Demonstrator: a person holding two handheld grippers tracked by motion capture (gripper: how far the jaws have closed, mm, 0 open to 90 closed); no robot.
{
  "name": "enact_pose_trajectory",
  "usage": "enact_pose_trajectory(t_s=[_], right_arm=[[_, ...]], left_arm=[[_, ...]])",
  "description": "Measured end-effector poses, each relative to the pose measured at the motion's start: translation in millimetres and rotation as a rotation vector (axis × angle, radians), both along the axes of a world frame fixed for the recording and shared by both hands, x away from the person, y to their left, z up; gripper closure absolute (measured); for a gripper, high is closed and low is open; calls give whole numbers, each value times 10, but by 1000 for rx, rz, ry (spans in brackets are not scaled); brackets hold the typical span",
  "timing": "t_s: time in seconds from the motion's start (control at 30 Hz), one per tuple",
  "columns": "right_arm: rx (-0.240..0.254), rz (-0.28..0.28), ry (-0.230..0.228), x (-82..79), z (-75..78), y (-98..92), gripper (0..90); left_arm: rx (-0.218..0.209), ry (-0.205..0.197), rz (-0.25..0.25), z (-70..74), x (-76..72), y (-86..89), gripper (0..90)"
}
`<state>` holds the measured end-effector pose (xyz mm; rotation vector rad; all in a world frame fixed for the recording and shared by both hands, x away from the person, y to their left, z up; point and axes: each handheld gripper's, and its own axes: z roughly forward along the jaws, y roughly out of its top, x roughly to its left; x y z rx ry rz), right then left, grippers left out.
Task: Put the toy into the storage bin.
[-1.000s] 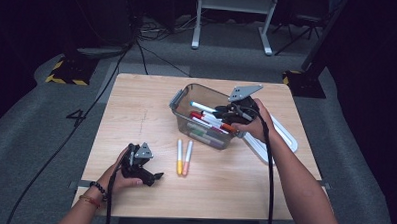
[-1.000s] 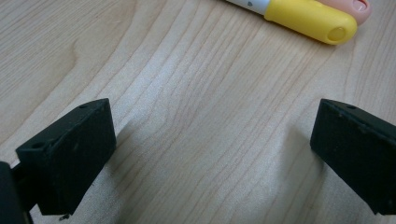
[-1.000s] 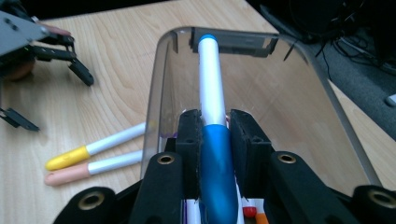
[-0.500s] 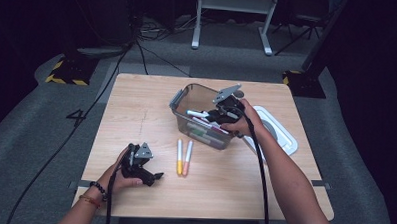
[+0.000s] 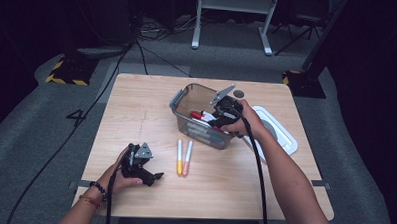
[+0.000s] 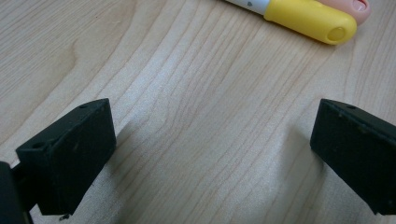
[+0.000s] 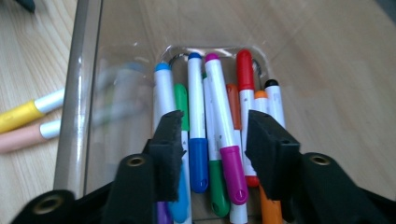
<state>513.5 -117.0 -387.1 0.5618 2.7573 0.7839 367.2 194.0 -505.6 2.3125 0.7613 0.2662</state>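
Note:
A clear plastic bin point(image 5: 183, 97) stands on the wooden table and holds several coloured markers point(image 7: 219, 116). My right gripper point(image 5: 214, 117) reaches down into it. Its jaws have just been opening and now stand partly apart. A blue marker point(image 7: 196, 102) and a magenta one point(image 7: 224, 135) lie between the right gripper point(image 7: 212, 128) pads without being pressed. In front of the bin lie a yellow-capped marker point(image 5: 179, 157) and a pink-capped marker point(image 5: 187, 158) side by side. My left gripper point(image 5: 151, 176) rests open on the table left of them. Between the left gripper point(image 6: 212, 140) jaws is bare wood, with the yellow cap point(image 6: 308, 17) beyond.
A white lid point(image 5: 283, 135) lies flat to the right of the bin, partly under the right forearm. A small dark disc point(image 5: 238, 94) sits behind the bin. The table's left half point(image 5: 136, 115) is bare wood. Cables trail from both grippers toward the front edge.
My right gripper has moved left and down into the bin, and its jaws have parted. The left gripper and the two loose markers have stayed put.

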Motion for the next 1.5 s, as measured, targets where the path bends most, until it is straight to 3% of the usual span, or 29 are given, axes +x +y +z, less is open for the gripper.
enact_pose_trajectory(t_s=[0.2,0.4,0.5,0.63,0.83,0.9,1.23,1.5], right_arm=[[112,-74,-71,-108,187,-164,342],[266,-146,-167,-341,414,-472,275],[290,-149,-207,-495,485,-616,243],[254,-160,-283,-704,510,-808,236],[318,-167,-306,-960,495,-1041,242],[302,-174,-332,-1054,464,-1084,242],[333,-181,-333,-1417,127,-1152,263],[361,-168,-257,-1572,-156,-1103,264]], left_arm=[[-1,0,-1,-1,0,0,5],[-1,0,0,-1,0,0,6],[-1,0,0,-1,0,0,5],[0,0,1,0,-1,0,6],[0,-1,0,0,-1,0,6],[1,-1,0,0,-2,1,6],[1,0,3,1,-5,1,6],[1,-1,3,0,-5,0,6]])
